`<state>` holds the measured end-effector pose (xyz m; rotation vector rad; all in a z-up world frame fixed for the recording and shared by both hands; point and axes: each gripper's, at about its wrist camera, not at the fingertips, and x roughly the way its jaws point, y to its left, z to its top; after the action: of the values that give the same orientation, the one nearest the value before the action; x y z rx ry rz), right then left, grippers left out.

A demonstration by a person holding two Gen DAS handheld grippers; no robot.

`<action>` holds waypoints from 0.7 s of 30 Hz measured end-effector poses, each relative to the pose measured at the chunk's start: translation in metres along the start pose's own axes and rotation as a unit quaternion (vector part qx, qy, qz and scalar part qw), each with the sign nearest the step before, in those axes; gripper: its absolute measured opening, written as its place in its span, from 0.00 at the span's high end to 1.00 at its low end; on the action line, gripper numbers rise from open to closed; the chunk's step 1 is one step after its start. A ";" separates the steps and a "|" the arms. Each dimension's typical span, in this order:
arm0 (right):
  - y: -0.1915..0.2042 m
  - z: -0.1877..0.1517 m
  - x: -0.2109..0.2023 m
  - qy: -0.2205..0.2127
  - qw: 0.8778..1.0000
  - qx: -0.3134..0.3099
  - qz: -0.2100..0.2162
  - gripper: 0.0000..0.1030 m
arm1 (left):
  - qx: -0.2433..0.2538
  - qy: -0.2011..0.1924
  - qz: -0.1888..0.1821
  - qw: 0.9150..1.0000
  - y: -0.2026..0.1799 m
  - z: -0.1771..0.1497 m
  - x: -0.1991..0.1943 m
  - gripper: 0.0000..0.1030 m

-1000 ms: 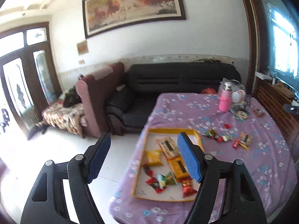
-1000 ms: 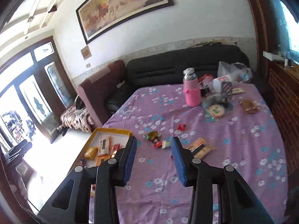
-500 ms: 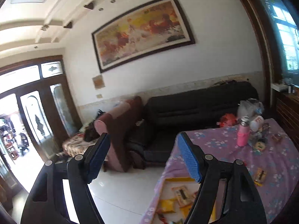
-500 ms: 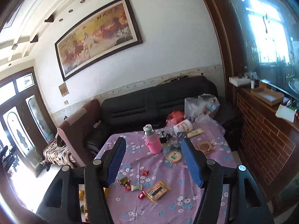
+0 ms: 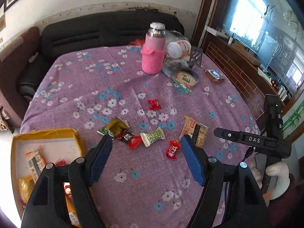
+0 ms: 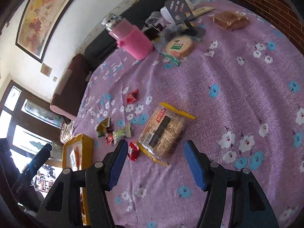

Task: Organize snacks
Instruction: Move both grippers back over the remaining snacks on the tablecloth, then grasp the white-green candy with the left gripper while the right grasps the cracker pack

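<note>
Loose snacks lie on the purple flowered tablecloth: a red candy, a gold-green wrapper, a dark red candy, a green-white candy, another red candy and a yellow-edged cracker pack. A yellow tray at the left holds several snacks. My left gripper is open and empty, just short of the candies. My right gripper is open and empty, its jaws astride the near end of the cracker pack, above it.
A pink bottle, a white cup, a round biscuit pack and a brown packet stand at the table's far side. A black sofa is behind. The right hand-held unit shows at the right.
Both grippers have swung down from facing the room and wall to hover low over the table's snacks. The right gripper now frames the cracker pack. Both stay open.
</note>
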<state>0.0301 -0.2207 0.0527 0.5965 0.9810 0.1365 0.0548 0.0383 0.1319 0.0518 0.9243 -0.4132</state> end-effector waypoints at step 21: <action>0.062 0.010 0.101 0.016 0.983 -0.108 -0.144 0.25 | 0.179 0.063 0.016 0.982 -0.012 -0.011 0.121 0.28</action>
<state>0.1043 -0.1359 0.0147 0.2492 1.0580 -0.0052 0.1063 -0.0091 0.0319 0.4251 0.9635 -0.5483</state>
